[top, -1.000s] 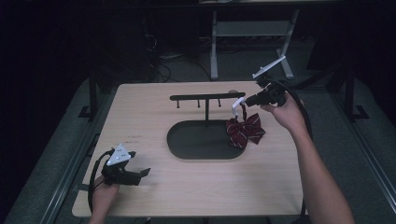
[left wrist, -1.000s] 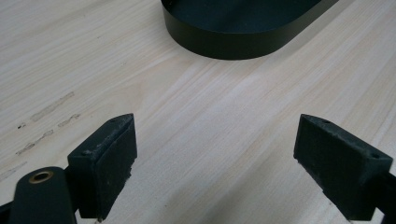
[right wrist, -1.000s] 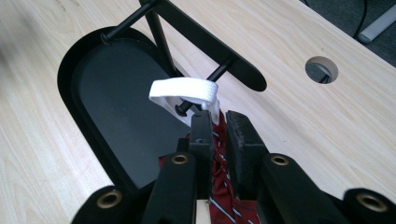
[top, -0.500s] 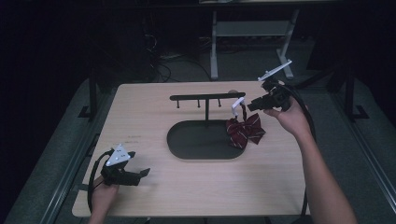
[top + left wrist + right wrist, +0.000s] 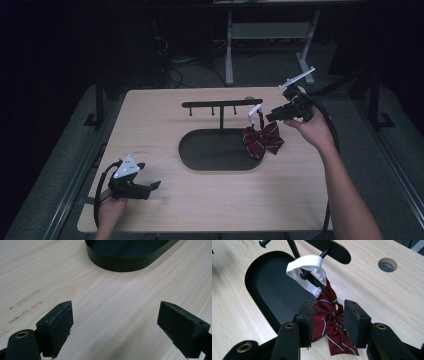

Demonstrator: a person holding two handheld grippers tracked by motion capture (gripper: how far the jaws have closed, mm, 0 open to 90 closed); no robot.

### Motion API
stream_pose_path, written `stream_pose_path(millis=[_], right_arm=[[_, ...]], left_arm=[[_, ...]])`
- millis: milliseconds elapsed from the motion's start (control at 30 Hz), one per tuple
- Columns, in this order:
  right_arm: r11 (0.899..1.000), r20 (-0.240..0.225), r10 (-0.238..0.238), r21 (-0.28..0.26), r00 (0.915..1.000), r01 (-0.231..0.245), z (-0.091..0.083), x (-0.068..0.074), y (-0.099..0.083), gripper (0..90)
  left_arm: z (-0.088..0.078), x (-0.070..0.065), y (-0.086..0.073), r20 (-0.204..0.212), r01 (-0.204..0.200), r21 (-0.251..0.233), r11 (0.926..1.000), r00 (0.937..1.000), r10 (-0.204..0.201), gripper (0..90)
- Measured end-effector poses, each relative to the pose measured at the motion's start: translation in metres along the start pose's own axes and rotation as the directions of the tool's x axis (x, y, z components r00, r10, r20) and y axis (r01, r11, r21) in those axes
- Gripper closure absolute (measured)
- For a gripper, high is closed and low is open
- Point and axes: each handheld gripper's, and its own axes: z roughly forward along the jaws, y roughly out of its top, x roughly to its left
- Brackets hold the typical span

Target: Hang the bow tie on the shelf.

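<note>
Your pale wood-grain table (image 5: 165, 125) spreads under both sets of fingers, its surface matt with fine streaks; the left gripper view picks out a few faint scuff marks to the left of your left fingers, which the high view barely registers. Ahead of both grippers sits the black oval metal tray base (image 5: 200, 155), low-walled and smooth, carrying a thin black hanger stand with a crossbar and small pegs (image 5: 220, 104).

The dark red bow tie with thin white stripes (image 5: 329, 320) hangs from one peg by its white elastic strap (image 5: 305, 263), the soft, creased cloth drooping onto the tray's edge. The right gripper view shows the strap looped over the peg and its little white plastic clasp, details too small in the high view. It also shows a round hole in the tabletop beyond your right fingers.

Your right gripper (image 5: 328, 322) has just been opening: the jaws stand moderately apart with the bow's knot seen between them, and neither pad presses the cloth.

Your left gripper (image 5: 116, 327) rests low near the table's near left corner, jaws spread wide with bare wood between them and the tray's curved wall ahead.
</note>
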Motion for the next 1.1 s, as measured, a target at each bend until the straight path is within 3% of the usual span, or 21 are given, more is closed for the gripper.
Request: stream_pose_path(millis=[1100], right_arm=[[1.0, -0.024, 0.018, 0.007, 0.9995, -0.018, 0.002, 0.0, -0.028, 52.8]], left_arm=[[0.0, 0.0, 0.0, 0.001, -0.005, 0.011, 0.9999, 1.0, 0.005, 13.2]])
